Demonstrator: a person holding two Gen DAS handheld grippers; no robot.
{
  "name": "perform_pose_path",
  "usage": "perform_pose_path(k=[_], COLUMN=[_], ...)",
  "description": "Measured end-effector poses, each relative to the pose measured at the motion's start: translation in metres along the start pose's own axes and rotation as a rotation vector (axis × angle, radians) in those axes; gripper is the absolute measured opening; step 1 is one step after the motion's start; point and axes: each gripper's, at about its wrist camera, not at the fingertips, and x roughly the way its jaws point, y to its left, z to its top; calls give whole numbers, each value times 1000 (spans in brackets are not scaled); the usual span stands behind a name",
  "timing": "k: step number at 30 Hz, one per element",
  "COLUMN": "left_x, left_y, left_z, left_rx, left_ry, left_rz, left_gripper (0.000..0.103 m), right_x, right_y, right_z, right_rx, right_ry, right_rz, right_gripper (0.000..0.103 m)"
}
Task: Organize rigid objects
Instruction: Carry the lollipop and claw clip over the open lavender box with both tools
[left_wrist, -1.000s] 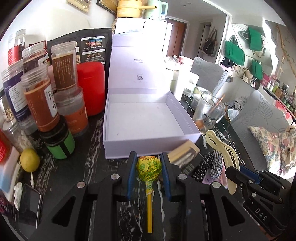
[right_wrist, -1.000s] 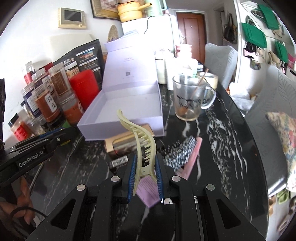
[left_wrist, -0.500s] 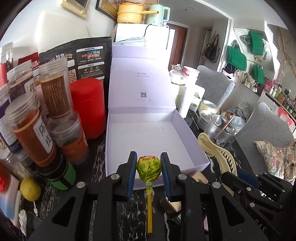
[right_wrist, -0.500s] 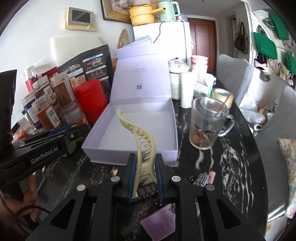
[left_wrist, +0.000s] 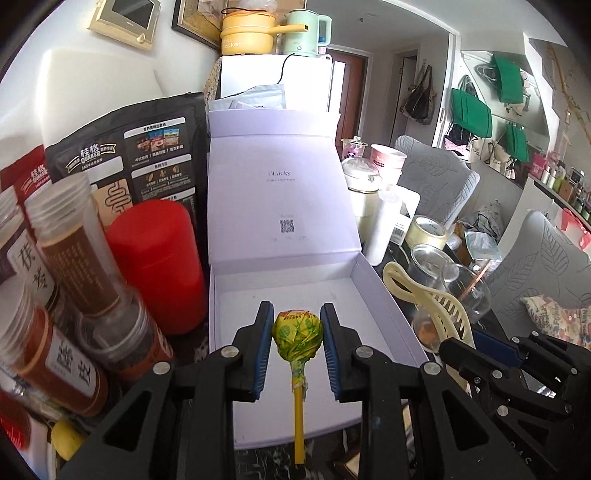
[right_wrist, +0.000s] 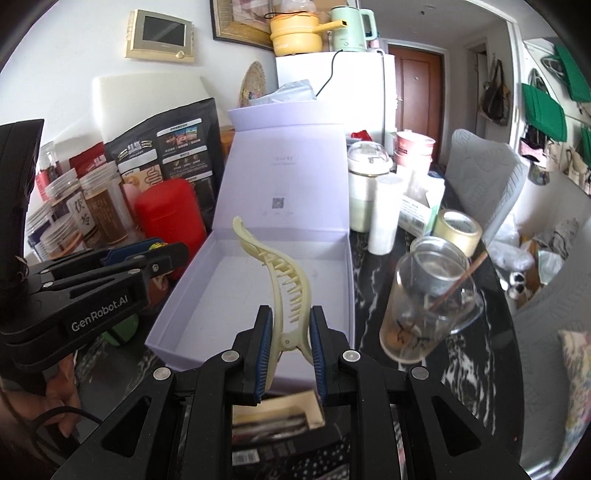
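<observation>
Between left tool (left_wrist: 297, 345) pads, lollipop (left_wrist: 297, 334) over box (left_wrist: 384, 299).

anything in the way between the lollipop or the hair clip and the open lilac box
Nothing visible. The left gripper holds the lollipop over the near part of the open box, whose floor is bare. The right gripper holds the hair clip at the box's near wall, with clear space ahead; the glass mug stands off to the right.
</observation>
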Motion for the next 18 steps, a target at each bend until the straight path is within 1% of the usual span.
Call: perform_pose_path(k=[7, 13, 18], left_x=[29, 49, 64], left_y=[13, 16, 17], left_z=[26, 47, 57], left_rx=[-12, 4, 4], left_ry=[-10, -4, 8], left_rz=[28, 28, 33], left_gripper=[26, 26, 26], right_x=[26, 41, 51], right_y=[-1, -1, -1], right_z=[24, 43, 54], right_rx=[-20, -35, -45], right_ry=[-7, -24, -35], right_rz=[-17, -38, -60], right_gripper=[20, 20, 20])
